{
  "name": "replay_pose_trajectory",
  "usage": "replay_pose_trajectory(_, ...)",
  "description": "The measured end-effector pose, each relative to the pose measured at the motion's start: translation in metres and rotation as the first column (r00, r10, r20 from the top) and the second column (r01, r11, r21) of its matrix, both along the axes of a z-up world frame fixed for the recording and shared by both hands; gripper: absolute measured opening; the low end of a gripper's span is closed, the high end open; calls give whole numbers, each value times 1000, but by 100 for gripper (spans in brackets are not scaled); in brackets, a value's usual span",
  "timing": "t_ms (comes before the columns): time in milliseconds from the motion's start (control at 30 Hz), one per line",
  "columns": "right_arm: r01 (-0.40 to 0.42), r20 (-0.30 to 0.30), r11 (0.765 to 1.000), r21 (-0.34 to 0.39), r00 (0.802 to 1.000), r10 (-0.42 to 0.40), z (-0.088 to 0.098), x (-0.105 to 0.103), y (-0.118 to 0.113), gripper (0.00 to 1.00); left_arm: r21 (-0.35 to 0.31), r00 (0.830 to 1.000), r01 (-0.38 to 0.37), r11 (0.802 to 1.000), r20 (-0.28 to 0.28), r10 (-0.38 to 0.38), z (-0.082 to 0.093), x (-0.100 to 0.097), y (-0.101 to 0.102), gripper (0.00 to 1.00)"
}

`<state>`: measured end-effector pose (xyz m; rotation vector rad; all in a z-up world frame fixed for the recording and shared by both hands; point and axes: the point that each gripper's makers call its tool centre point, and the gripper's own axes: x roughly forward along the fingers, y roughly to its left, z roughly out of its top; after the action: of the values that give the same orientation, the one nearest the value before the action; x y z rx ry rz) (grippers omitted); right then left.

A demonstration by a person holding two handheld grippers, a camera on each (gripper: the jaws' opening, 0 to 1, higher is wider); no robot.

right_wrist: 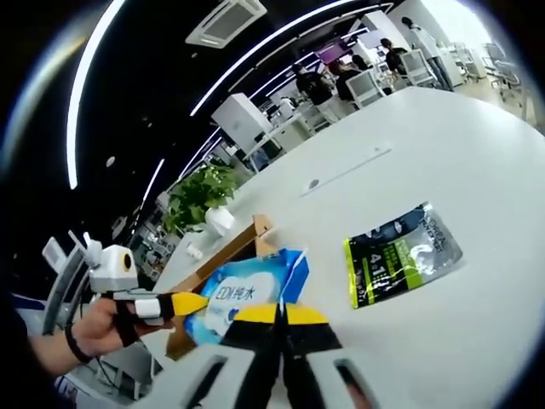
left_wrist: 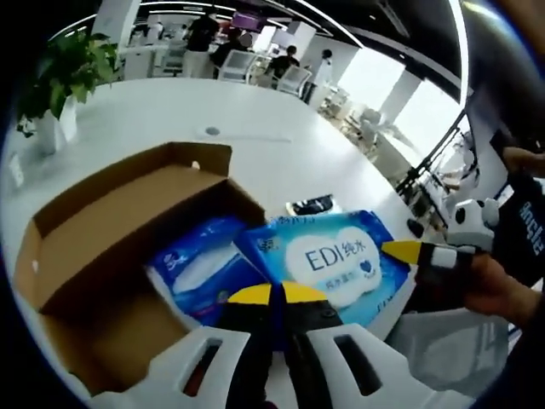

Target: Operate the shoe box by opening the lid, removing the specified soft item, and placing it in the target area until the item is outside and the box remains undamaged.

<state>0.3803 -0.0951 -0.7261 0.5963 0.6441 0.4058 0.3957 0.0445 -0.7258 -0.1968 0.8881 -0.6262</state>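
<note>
One cardboard shoe box (left_wrist: 128, 230) stands open on the white surface (left_wrist: 281, 145). Two blue tissue packs: one EDI pack (left_wrist: 336, 260) and one pack inside the box (left_wrist: 200, 268). One dark packet with yellow-green print (right_wrist: 400, 251) lies apart. One potted plant (left_wrist: 64, 81). Two tongs: left (left_wrist: 277, 294), right (right_wrist: 281, 313).

You see open box (left_wrist: 128, 230) frame left, tissue pack (left_wrist: 204, 268) inside it, wipes pack (left_wrist: 328, 260) right.
</note>
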Motion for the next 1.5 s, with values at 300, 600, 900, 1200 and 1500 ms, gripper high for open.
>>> replay_pose_trajectory(300,14,35,1000,2,999,-14,16,8,-14,0,-51,1000,-8,999,18,9,17,13,-14,0)
replay_pose_trajectory(600,44,50,999,-8,998,-44,22,13,-44,0,-72,999,14,997,37,-11,27,23,-45,0)
replay_pose_trajectory(900,83,44,996,-29,996,-82,20,21,-84,0,-83,998,50,995,50,-46,30,35,-86,0)
replay_pose_trajectory(1200,97,29,994,-45,995,-96,12,32,-113,0,-88,997,62,994,43,-58,18,46,-114,0)
replay_pose_trajectory(1500,74,-8,995,-65,997,-74,-7,44,-118,0,-63,999,34,997,11,-34,-6,52,-120,0)
